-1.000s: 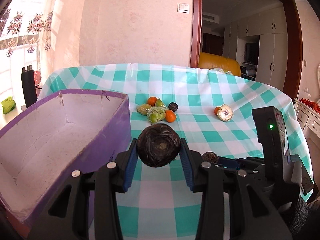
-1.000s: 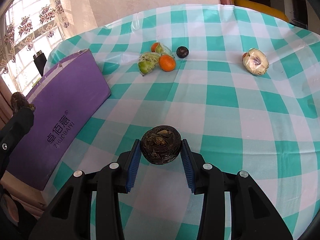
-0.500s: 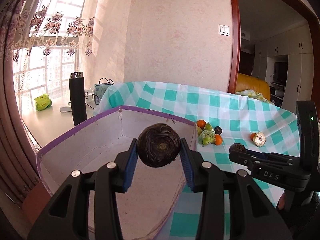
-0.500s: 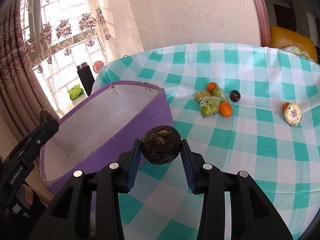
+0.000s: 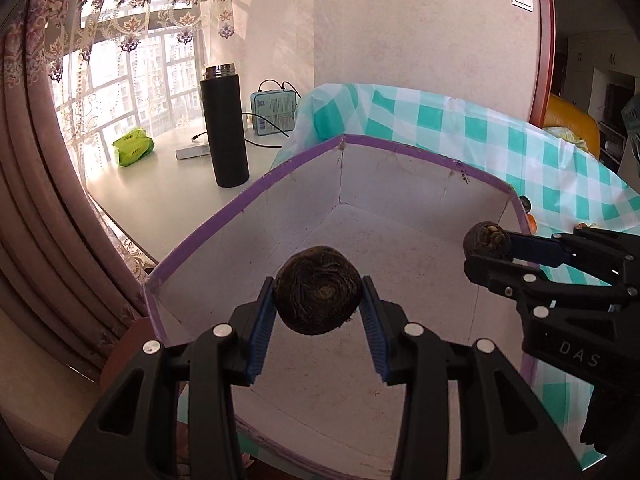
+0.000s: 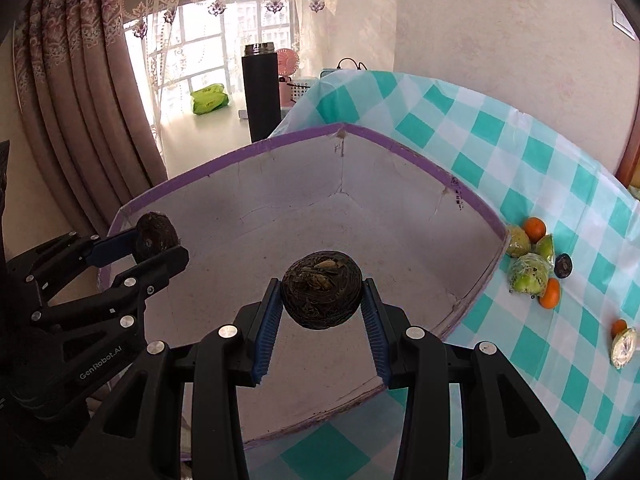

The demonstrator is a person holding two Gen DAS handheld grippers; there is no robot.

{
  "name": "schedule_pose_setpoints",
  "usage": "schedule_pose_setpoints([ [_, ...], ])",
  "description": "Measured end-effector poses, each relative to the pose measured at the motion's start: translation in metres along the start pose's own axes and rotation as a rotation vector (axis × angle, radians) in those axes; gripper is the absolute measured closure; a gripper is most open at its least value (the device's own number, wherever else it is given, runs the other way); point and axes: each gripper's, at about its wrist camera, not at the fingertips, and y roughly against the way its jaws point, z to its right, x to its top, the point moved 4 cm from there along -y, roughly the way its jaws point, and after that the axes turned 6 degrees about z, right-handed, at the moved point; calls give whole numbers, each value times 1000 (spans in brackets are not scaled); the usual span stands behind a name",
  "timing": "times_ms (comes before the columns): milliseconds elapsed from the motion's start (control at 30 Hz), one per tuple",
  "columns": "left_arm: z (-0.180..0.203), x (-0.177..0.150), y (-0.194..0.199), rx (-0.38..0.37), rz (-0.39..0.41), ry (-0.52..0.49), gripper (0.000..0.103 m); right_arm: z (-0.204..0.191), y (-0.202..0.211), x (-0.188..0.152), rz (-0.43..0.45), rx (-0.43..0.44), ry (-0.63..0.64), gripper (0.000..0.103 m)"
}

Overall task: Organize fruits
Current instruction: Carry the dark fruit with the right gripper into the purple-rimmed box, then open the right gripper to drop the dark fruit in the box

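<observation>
My left gripper (image 5: 318,302) is shut on a dark brown round fruit (image 5: 318,294) and holds it above the inside of the purple box (image 5: 248,200). My right gripper (image 6: 322,300) is shut on a second dark round fruit (image 6: 322,290), also over the purple box (image 6: 280,144). Each gripper shows in the other's view: the right gripper (image 5: 486,242) at the box's right side, the left gripper (image 6: 156,238) at its left rim. The box is white inside and holds nothing that I can see.
On the green checked tablecloth (image 6: 500,148) right of the box lie oranges (image 6: 535,229), wrapped green fruits (image 6: 528,274), a small dark fruit (image 6: 563,265) and a cut fruit (image 6: 623,347). A black flask (image 5: 225,124) stands on the sill behind.
Both grippers have swung left from over the tablecloth to above the open box, each still holding its dark fruit. The loose fruits have not moved.
</observation>
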Motion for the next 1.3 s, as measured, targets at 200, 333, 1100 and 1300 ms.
schedule_pose_setpoints([
  [200, -16, -10, -13, 38, -62, -29, 61, -26, -46, -6, -183, -29, 135, 63],
  [333, -23, -18, -25, 68, -118, -49, 60, -37, -66, -19, -271, -27, 186, 63],
  [1100, -32, -34, 5, 132, -157, -72, 20, -53, -38, -30, -136, -32, 262, 17],
  [1300, -35, 10, 90, 85, 276, 50, 2, -25, 43, -3, 255, -23, 137, 17],
])
